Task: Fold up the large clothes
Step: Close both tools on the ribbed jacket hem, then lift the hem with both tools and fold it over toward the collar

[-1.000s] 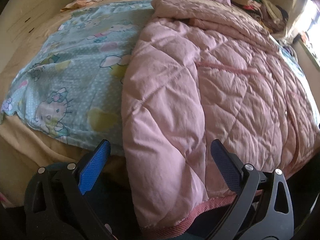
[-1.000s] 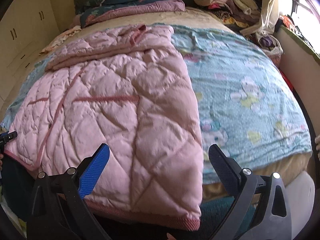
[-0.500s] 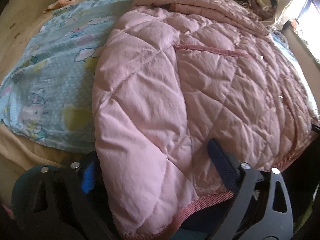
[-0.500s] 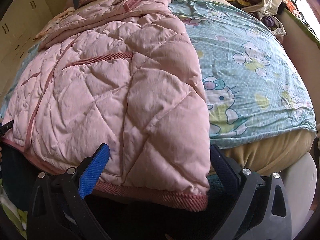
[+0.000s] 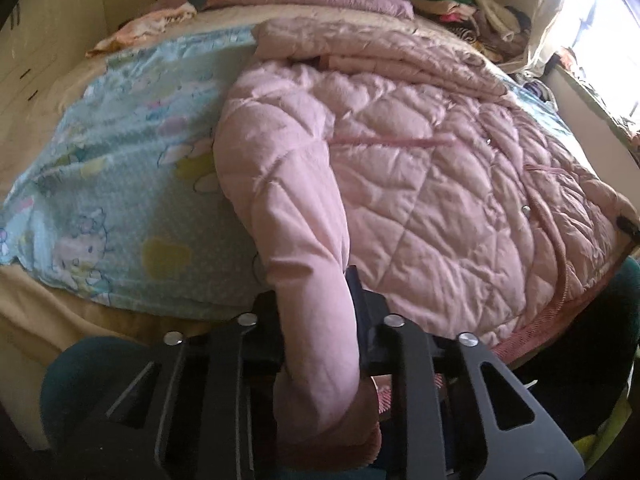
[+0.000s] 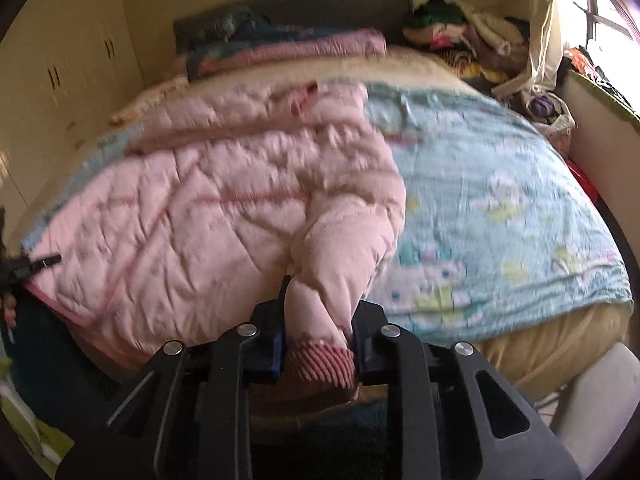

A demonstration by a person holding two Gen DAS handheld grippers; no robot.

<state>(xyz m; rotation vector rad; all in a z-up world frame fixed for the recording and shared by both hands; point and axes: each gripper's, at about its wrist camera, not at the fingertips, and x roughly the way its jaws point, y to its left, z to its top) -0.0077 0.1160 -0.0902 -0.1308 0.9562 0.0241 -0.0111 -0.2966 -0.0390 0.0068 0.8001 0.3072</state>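
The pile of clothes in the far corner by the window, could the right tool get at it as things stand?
Probably not. The right tool is shut on the pink quilted jacket's hem at the bed's near edge; the pile of clothes lies across the whole blue sheet.

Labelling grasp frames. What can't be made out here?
- Left wrist view: pink quilted jacket hem corner hidden behind the left gripper.
- Right wrist view: motion blur smears the jacket's collar and the blue bedsheet print.
- Both views: the jacket's underside is hidden by its own top layer.
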